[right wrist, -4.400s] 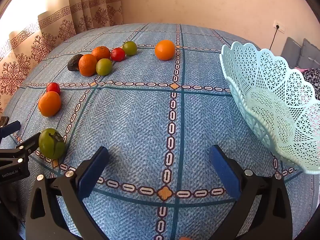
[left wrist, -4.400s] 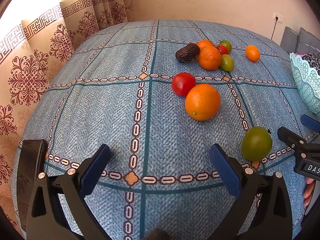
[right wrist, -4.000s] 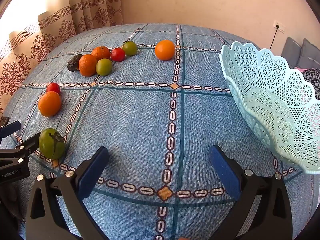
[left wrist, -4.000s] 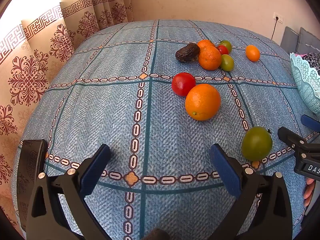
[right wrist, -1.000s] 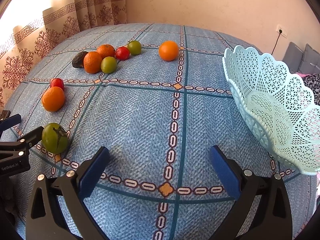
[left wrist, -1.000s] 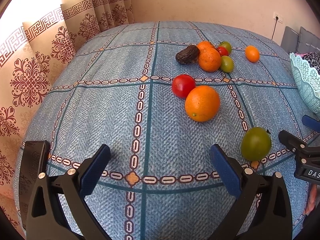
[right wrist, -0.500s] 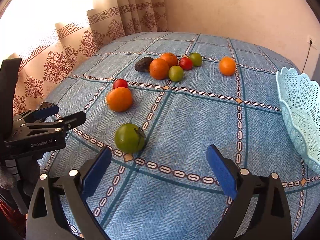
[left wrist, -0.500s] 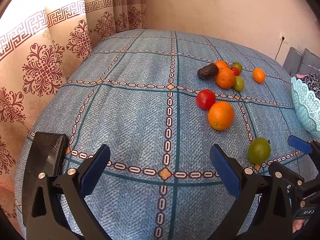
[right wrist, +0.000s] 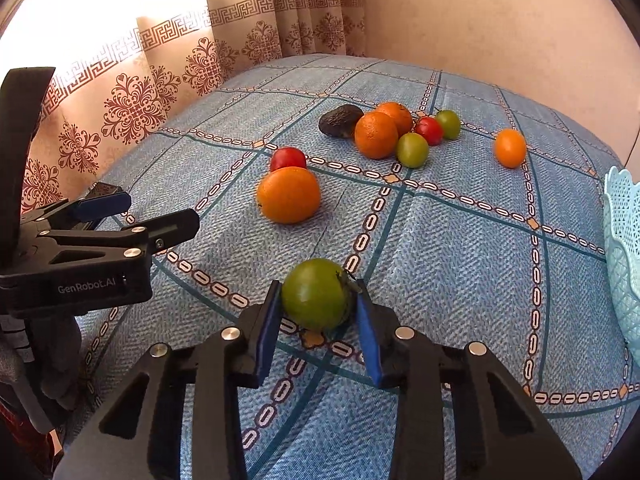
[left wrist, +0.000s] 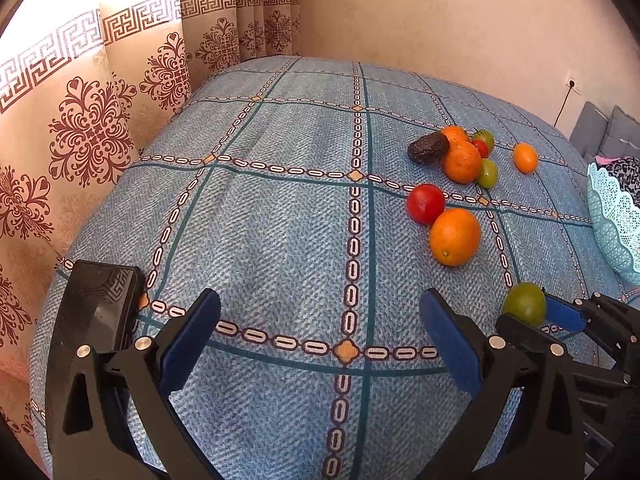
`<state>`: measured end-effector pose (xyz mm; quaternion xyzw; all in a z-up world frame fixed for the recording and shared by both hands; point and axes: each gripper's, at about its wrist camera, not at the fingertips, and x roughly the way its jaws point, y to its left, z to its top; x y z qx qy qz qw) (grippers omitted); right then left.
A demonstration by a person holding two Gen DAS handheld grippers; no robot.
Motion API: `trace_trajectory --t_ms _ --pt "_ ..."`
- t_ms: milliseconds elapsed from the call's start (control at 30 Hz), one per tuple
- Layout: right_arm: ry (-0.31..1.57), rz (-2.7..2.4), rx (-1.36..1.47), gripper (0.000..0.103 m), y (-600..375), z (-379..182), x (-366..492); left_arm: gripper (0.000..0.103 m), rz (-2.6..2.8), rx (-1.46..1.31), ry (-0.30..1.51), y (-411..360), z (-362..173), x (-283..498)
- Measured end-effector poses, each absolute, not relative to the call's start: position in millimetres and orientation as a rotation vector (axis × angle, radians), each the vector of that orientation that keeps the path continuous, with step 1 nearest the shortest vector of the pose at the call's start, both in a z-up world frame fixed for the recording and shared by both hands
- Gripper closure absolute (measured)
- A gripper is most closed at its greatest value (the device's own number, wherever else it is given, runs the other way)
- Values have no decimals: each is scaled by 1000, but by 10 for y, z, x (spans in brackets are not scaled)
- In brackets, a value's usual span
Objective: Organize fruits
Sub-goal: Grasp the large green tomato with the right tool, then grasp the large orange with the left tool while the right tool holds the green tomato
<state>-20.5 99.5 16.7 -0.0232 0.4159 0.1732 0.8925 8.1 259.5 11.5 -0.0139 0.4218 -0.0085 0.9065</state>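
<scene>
blue patterned bedspread (right wrist: 460, 248) bearing scattered fruit; pale blue lattice basket (right wrist: 624, 264) at its right edge. left gripper (left wrist: 320, 332): jaws spread wide, empty, above bare cloth; its body reads "genrobot.ai" in the right wrist view. right gripper (right wrist: 316, 308): jaws narrowed onto the green tomato (right wrist: 316, 294), both blue pads against its sides, fruit resting on the cloth. beyond it lie a large orange (right wrist: 289, 195) touching a red tomato (right wrist: 288, 159), then a cluster with an avocado (right wrist: 341, 120).
</scene>
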Motion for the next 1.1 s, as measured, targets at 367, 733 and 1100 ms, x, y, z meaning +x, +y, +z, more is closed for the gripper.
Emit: trace_trajectory --t_ms 367,733,1100 --pt "832 274 7 68 662 240 -283 2 -76 -31 854 2288 215 140" --pt "812 223 47 68 415 249 -321 17 -131 -18 897 1891 124 355" --pt "799 215 84 68 295 235 -322 36 -103 -14 928 1788 14 546"
